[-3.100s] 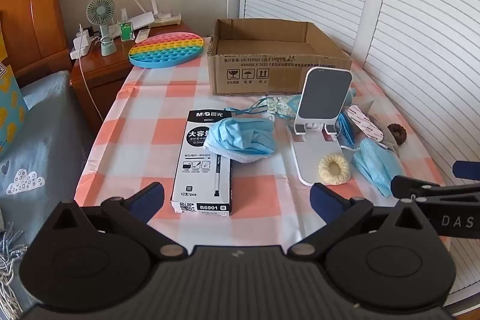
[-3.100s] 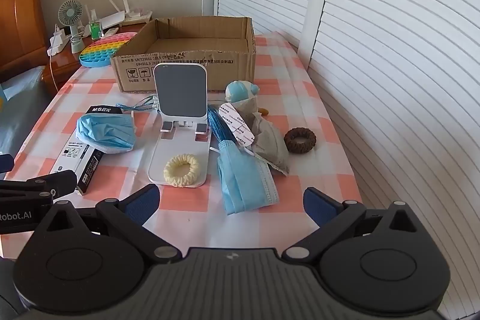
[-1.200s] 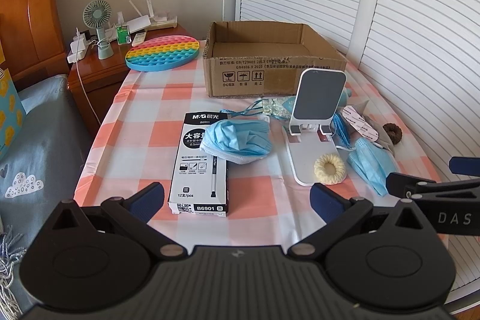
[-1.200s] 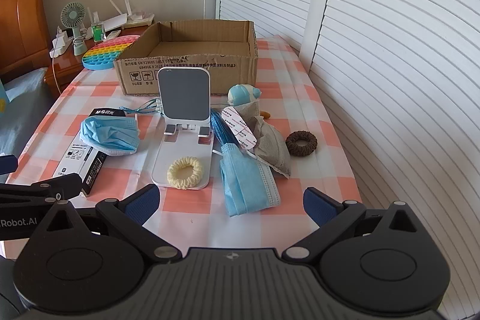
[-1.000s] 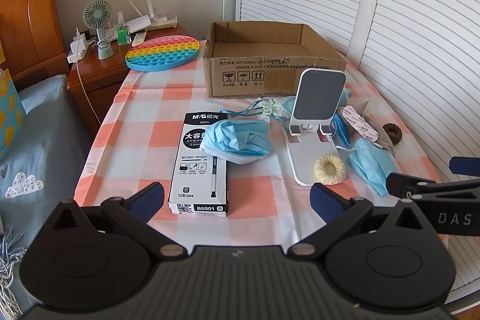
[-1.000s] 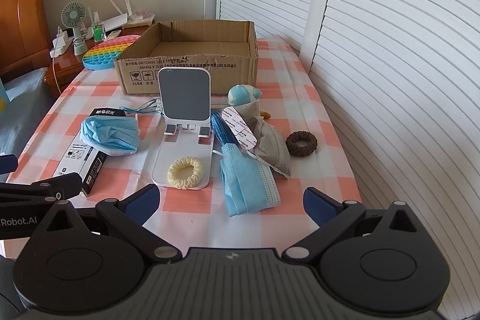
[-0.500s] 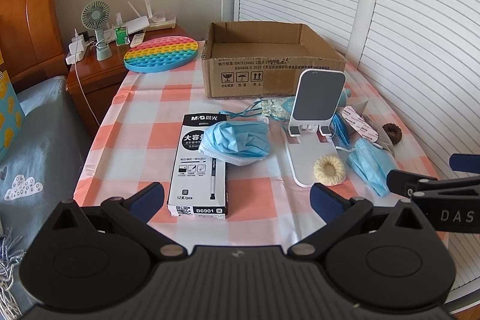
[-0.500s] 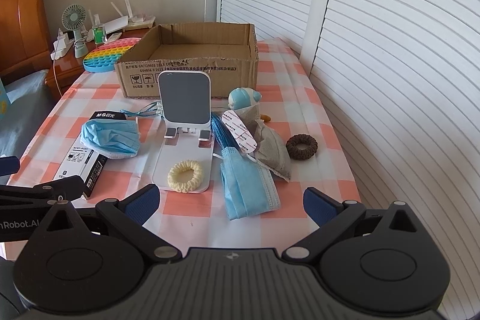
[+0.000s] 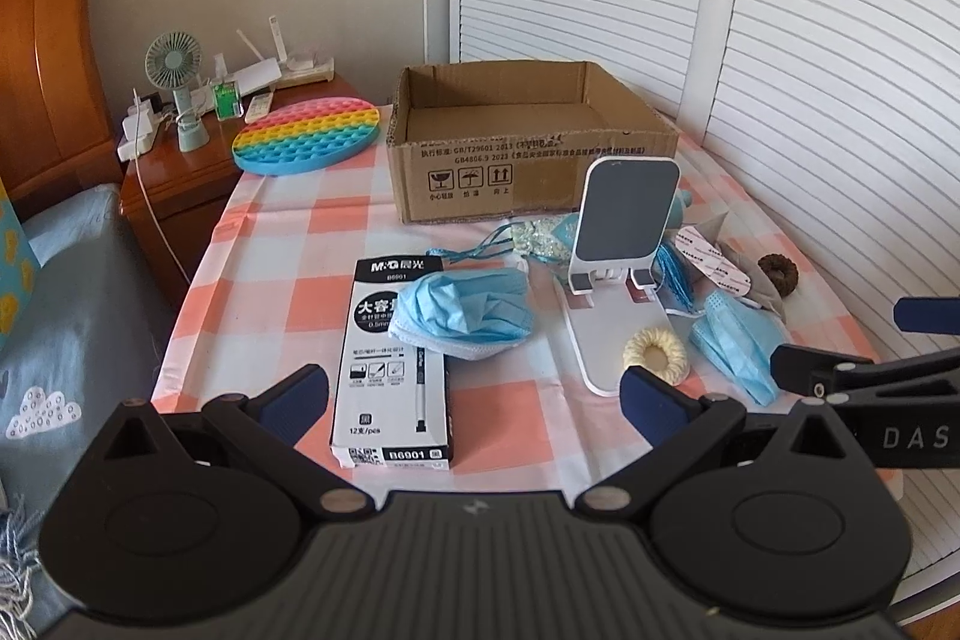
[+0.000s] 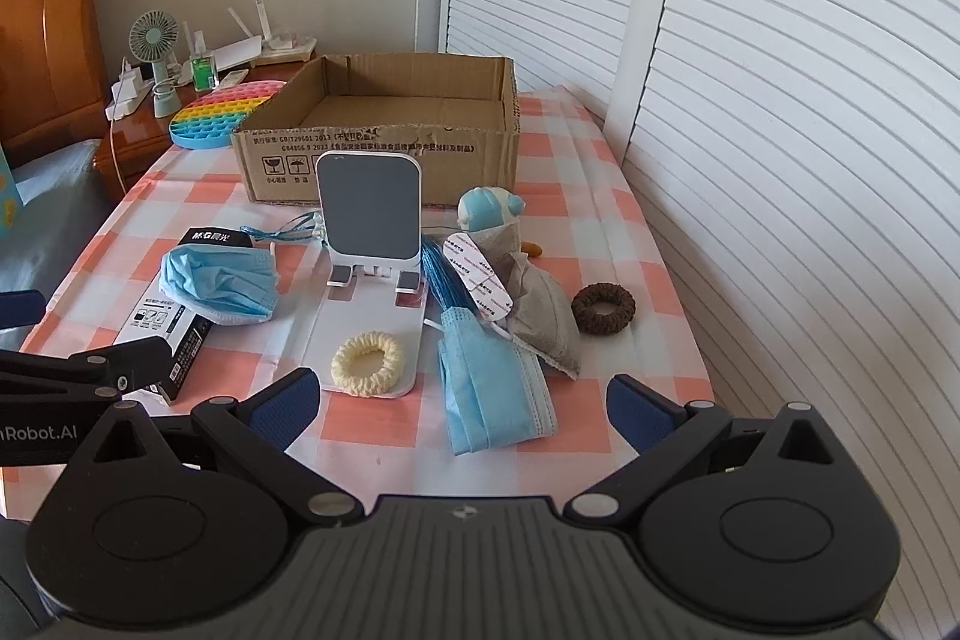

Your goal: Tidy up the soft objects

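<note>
1. The left gripper (image 9: 474,388) hangs with its jaws spread wide and empty above the near edge of the surface (image 9: 288,244), over a black-and-white pen box (image 9: 393,370).
2. The right gripper (image 10: 462,400) is likewise wide open and holds nothing, poised above a folded blue mask (image 10: 492,382).
3. Just ahead of the left gripper a crumpled blue mask (image 9: 465,313) rests partly on the pen box.
4. A cream scrunchie (image 10: 367,361) lies on the base of a white phone stand (image 10: 367,244). A brown scrunchie (image 10: 603,309) sits apart to the right, beside a grey pouch (image 10: 543,316).
5. Nothing has been picked up yet, it seems. The cardboard box (image 10: 384,130) behind the clutter looks empty and is probably the destination.
6. The next move likely calls for lowering one gripper onto a mask, pinching a fold rather than a loose ear loop, and avoiding the hard stand and pen box.
7. The surface wears a pink-and-white checked cloth, with louvred white doors (image 10: 780,100) to the right. A wooden nightstand (image 9: 174,172) with a small fan (image 9: 174,88) stands to the left, and a rainbow pop mat (image 9: 306,142) lies at the far corner.
</note>
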A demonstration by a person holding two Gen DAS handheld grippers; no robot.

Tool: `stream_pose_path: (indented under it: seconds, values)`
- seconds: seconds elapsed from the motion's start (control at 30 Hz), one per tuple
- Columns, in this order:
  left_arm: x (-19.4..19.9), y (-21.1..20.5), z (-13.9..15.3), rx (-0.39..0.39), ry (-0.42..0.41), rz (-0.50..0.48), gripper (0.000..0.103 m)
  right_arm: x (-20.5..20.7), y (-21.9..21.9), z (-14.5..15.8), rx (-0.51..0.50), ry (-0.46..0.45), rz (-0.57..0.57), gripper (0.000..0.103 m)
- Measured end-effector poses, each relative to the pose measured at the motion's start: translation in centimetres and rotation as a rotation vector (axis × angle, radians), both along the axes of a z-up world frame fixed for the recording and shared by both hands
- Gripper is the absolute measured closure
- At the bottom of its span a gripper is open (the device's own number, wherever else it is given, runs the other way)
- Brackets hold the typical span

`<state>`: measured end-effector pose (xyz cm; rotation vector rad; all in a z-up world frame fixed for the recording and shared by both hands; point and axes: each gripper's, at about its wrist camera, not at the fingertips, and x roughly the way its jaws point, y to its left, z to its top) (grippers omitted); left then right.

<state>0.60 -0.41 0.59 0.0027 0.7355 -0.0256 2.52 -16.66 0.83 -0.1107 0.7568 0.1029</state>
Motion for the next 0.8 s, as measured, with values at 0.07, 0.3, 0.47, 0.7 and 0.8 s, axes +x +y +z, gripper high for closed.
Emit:
stream_pose_path:
  seconds: [0.07,0.3,0.47,0.7,0.8]
  values:
    - [0.1,-0.1,-0.1,0.009,-0.008,-0.013,0.001,0.1,0.0,-0.1,-0.003,-0.005,0.006,0.0]
    - [0.4,0.0,-0.5,0.01,-0.021,-0.05,0.001,0.5,-0.3,-0.6,0.016,-0.019,0.034,0.0]
    - [0.7,0.0,-1.0,0.031,-0.04,-0.084,0.001,1.0,-0.5,-1.3,0.02,-0.032,0.059,0.0]
    - [1.4,-0.3,-2.2,0.08,-0.038,-0.139,0.001,2.0,-1.3,-2.9,0.026,-0.033,0.078,0.0]
    - [1.8,0.1,-2.8,0.047,-0.021,-0.155,0.001,2.4,-1.6,-3.7,0.028,-0.026,0.089,0.0]
